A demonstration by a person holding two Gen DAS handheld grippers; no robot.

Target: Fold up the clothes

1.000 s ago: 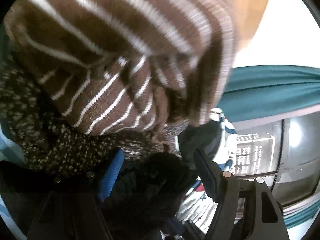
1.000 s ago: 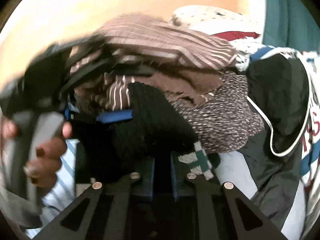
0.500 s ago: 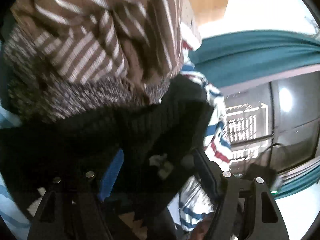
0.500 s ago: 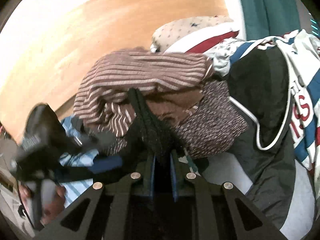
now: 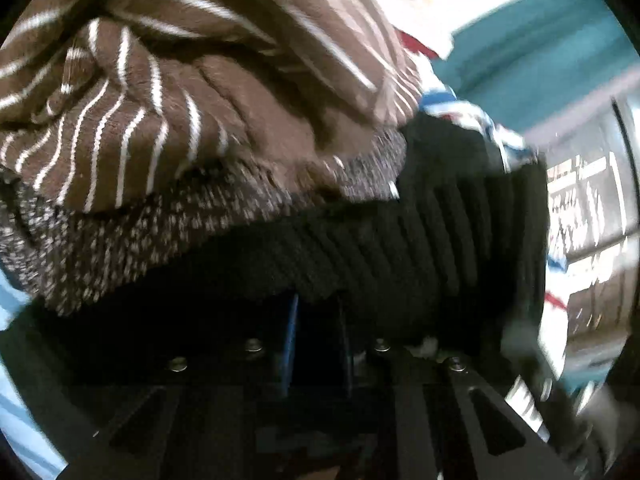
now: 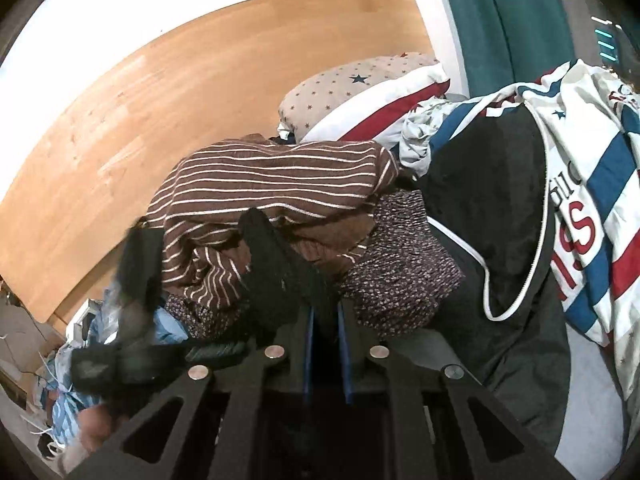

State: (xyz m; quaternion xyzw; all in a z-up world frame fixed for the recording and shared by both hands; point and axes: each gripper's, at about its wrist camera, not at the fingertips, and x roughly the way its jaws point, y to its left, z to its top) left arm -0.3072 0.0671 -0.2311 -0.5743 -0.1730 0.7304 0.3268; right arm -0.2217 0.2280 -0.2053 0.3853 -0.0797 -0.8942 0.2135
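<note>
Black knit garment (image 6: pixel 276 276) stretches taut between both tongs (image 6: pixel 324 316).

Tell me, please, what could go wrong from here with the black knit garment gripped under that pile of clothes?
1. The black knit garment runs beneath the brown striped top, so pulling may drag the pile over.
2. The left gripper is closing on a bunched edge, while the right gripper pinches little fabric; either could slip.

Dim, blurred left view; brighter, sharper right view

Left wrist view smears with motion, its lower half sunk in shadow. Right wrist view is evenly lit, blurred only at lower left. Both bend strongly toward black fisheye rims.
</note>
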